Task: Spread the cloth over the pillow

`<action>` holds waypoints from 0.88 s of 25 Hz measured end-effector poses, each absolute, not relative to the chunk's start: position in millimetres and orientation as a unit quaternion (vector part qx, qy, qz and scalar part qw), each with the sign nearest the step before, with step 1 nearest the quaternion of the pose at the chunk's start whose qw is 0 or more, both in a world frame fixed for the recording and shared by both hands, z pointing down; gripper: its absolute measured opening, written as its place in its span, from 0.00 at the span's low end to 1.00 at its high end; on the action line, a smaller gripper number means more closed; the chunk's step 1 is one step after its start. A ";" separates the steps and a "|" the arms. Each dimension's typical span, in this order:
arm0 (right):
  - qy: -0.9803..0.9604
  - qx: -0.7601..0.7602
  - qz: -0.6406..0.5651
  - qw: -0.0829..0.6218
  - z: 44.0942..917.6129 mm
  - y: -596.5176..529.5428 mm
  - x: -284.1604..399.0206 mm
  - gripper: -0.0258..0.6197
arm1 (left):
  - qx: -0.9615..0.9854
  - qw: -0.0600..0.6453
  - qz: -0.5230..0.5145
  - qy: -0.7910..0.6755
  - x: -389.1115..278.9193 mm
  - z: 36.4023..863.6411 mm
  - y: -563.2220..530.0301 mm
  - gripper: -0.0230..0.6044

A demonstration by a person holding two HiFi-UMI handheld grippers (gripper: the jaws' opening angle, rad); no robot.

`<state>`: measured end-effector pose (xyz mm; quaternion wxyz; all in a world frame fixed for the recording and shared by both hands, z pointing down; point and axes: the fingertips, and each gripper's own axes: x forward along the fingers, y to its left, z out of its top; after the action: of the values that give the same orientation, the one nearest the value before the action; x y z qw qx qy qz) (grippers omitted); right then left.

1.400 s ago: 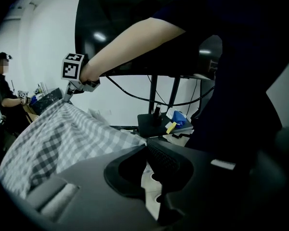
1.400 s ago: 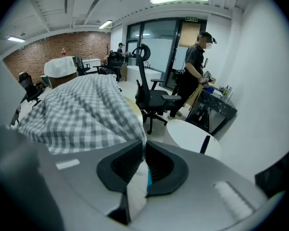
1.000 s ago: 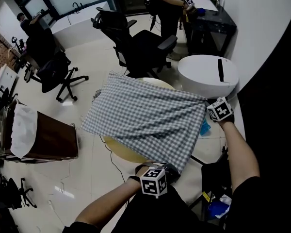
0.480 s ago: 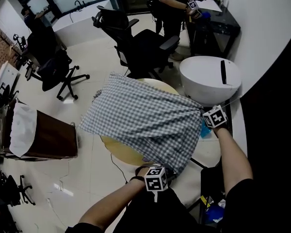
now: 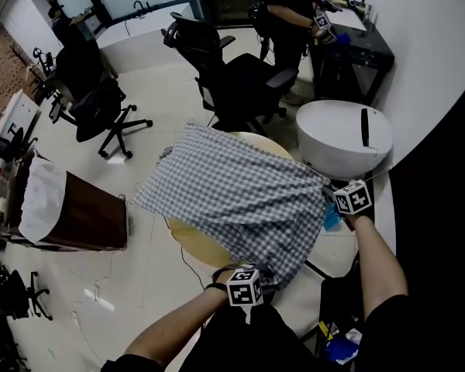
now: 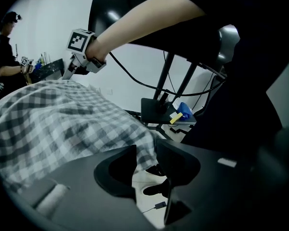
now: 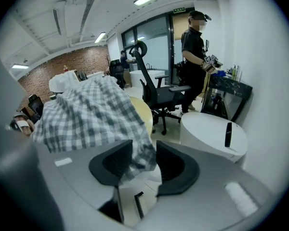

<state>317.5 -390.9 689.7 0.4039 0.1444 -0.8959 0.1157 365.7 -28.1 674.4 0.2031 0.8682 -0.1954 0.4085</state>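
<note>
**A:** Where is the grey-and-white checked cloth (image 5: 240, 200) to be found?

**B:** It is seen draped across the pale yellow round pillow (image 5: 190, 242) in the middle of the head view. A crescent of yellow is left bare at the lower left, and a sliver is left bare at the top edge.

**A:** And how are the jaws set?

**B:** The jaws of the left gripper (image 6: 145, 150) have just been opening. They are parted a moderate way, and the near corner of the cloth hangs loose in the gap without being pinched. The jaws of the right gripper (image 7: 144, 150) have also just been opening and are spread wider. The right-hand corner droops between them, and nothing is clamped there either.

**A:** What could go wrong from here?

**B:** Both corners lie inside the gaps, so a fold could be snagged if either gripper were pulled straight back. The cloth would then be dragged towards the bottom of the frame and more of the pillow would be uncovered.

**A:** Anything else?

**B:** More fabric appears to hang over the lower right edge than elsewhere. Once it is released, the cloth could be drawn down that side by its own weight and the bare crescent widened. The right corner also hangs just beside the white round surface (image 5: 345, 134), where it might be caught. A retreat away from the hanging fabric would be called for, and the lie of the cloth should be checked afterwards.
</note>
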 end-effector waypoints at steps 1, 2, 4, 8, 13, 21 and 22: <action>-0.900 0.135 0.116 0.398 685.4 -389.7 318.6 0.30 | 0.867 0.201 0.408 -0.202 360.4 671.6 -27.5 0.23; -0.903 0.126 0.117 0.393 681.3 -388.3 319.8 0.31 | 0.866 0.201 0.407 -0.210 354.2 668.6 -26.9 0.24; -0.909 0.110 0.118 0.385 673.6 -385.5 322.5 0.33 | 0.862 0.200 0.405 -0.231 339.0 661.8 -25.2 0.24; -0.920 0.099 0.103 0.366 649.2 -386.9 320.9 0.33 | 0.848 0.194 0.399 -0.290 295.8 644.8 -21.7 0.24; -0.936 0.096 0.065 0.333 599.5 -394.0 288.6 0.33 | 0.811 0.186 0.393 -0.392 211.7 620.8 -18.1 0.24; -0.954 0.058 0.006 0.293 520.8 -375.2 187.1 0.33 | 0.767 0.159 0.389 -0.485 84.0 584.3 -16.1 0.24; -0.956 0.052 0.001 0.288 509.4 -370.7 172.3 0.33 | 0.765 0.154 0.388 -0.490 69.6 580.2 -16.6 0.24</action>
<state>172.3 -370.7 509.4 0.2877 0.0523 -0.9563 0.0011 69.6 -16.6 580.2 0.1544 0.7652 -0.4901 0.3877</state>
